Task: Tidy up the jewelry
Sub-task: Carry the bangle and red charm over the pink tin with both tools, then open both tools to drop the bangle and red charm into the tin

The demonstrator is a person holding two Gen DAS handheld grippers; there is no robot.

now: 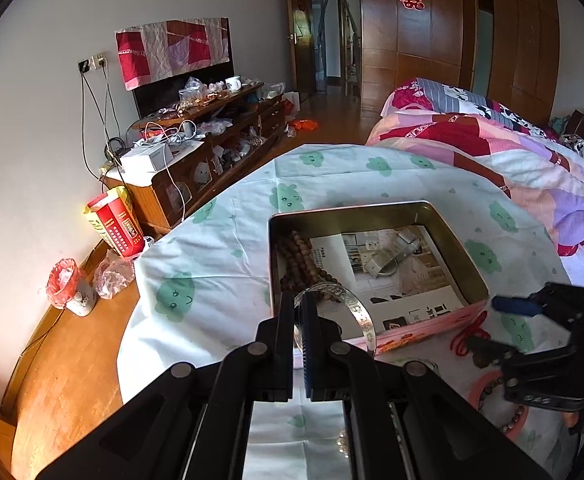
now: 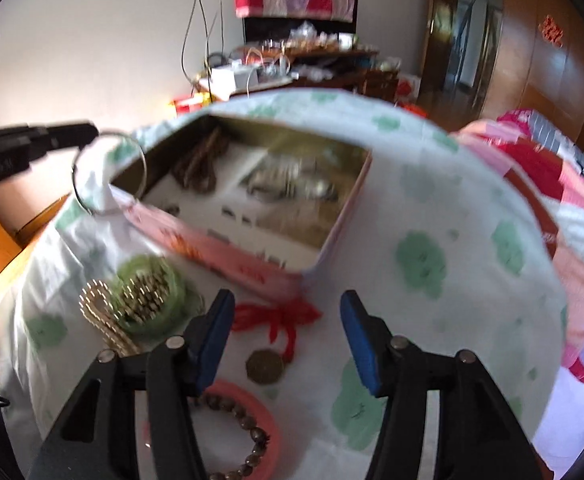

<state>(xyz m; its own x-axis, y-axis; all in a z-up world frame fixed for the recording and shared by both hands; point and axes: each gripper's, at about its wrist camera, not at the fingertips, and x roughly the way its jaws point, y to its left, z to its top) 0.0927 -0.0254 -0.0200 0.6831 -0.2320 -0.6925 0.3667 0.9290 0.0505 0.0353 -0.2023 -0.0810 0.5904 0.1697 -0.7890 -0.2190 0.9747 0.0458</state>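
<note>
My left gripper [image 1: 300, 308] is shut on a silver bangle [image 1: 355, 310] and holds it above the near left corner of the open pink tin [image 1: 443, 222]; the bangle [image 2: 108, 172] also shows in the right wrist view. The tin [image 2: 331, 240] holds a brown bead string [image 1: 299, 260] and a silver piece [image 1: 391, 256] on a printed sheet. My right gripper [image 2: 286, 340] is open and empty above a red knotted cord [image 2: 280, 318] with a bronze coin pendant [image 2: 264, 367]. A green ring [image 2: 152, 296], gold chain [image 2: 100, 312] and pink ring with a bead bracelet [image 2: 244, 432] lie nearby.
The tin stands on a table under a white cloth with green prints [image 1: 212, 256]. A bed with a patchwork quilt [image 1: 491, 140] is to the right. A cluttered wooden cabinet [image 1: 212, 140], a red box [image 1: 114, 222] and a small bin [image 1: 68, 286] stand at the left.
</note>
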